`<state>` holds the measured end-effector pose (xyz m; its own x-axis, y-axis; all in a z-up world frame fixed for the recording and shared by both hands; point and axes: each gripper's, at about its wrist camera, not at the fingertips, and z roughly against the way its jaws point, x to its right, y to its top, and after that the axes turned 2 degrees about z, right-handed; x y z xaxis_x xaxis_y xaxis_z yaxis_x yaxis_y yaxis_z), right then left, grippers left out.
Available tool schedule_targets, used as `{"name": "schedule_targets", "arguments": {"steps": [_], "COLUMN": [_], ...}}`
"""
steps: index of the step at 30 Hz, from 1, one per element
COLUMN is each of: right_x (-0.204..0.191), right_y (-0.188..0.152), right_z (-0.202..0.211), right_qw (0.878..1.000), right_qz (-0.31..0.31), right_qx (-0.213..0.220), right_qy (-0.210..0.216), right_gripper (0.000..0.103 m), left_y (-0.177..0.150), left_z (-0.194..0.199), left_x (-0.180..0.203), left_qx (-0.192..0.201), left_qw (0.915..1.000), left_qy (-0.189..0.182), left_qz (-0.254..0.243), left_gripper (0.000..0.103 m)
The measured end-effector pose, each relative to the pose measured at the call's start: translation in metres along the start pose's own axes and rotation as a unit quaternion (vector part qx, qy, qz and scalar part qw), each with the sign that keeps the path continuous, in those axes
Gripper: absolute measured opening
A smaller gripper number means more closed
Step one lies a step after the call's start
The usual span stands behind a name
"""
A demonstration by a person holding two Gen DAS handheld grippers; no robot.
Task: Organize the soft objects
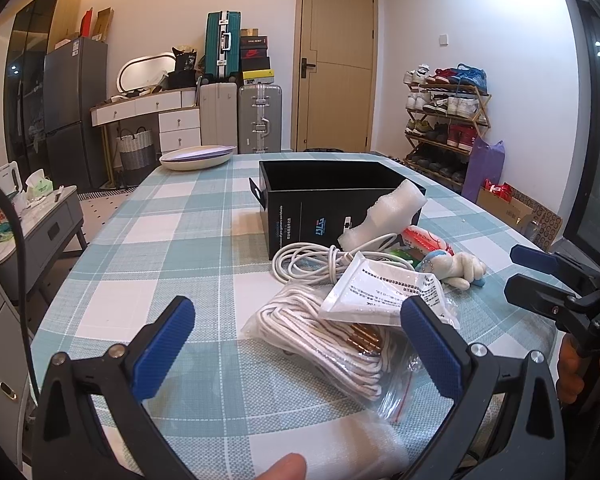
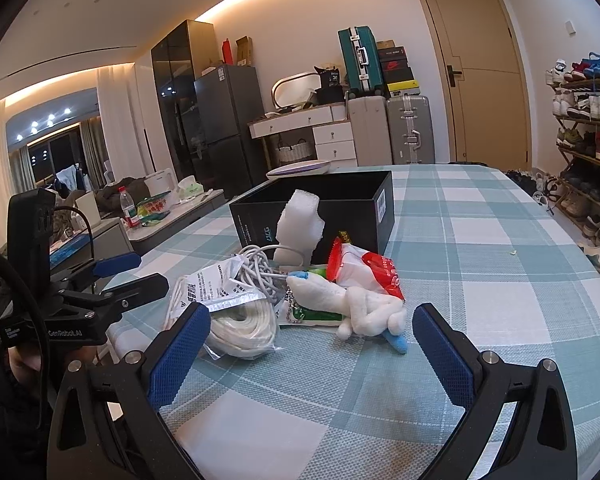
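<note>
A pile of soft things lies on the checked tablecloth in front of an open black box (image 1: 332,204) (image 2: 340,204). It holds a bag of white rope (image 1: 332,340) (image 2: 244,328), a flat white packet (image 1: 384,292) (image 2: 216,284), a coiled white cable (image 1: 312,264) (image 2: 260,268), a white foam piece (image 1: 384,216) (image 2: 300,224), a red and white packet (image 1: 424,240) (image 2: 364,272) and a white plush toy (image 1: 460,270) (image 2: 360,304). My left gripper (image 1: 296,348) (image 2: 128,276) is open just before the rope bag. My right gripper (image 2: 312,356) (image 1: 520,276) is open just before the plush toy. Both are empty.
A stack of plates (image 1: 198,156) (image 2: 300,169) sits at the table's far edge. Beyond the table stand suitcases (image 1: 240,116), a door (image 1: 336,64), a shoe rack (image 1: 448,120) and a low side table (image 1: 40,220) at the left.
</note>
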<state>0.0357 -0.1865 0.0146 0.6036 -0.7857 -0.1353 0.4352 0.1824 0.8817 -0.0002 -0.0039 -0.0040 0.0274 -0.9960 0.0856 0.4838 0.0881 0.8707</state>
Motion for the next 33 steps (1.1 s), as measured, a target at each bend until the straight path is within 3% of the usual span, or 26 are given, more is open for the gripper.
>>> {"name": "schedule_targets", "arguments": {"steps": [33], "right_x": [0.0075], "right_y": [0.0087], "right_z": [-0.0008], "right_qw": [1.0], "right_qz": [-0.016], "right_qx": [-0.012], "right_qy": [-0.008], "right_gripper": [0.103], "left_y": [-0.0006], "left_z": [-0.0028], "left_x": [-0.0014], "left_qx": [-0.008], "left_qw": [0.9999], "left_qy": [-0.007], "left_qz": [0.004], "left_gripper": [0.103]}}
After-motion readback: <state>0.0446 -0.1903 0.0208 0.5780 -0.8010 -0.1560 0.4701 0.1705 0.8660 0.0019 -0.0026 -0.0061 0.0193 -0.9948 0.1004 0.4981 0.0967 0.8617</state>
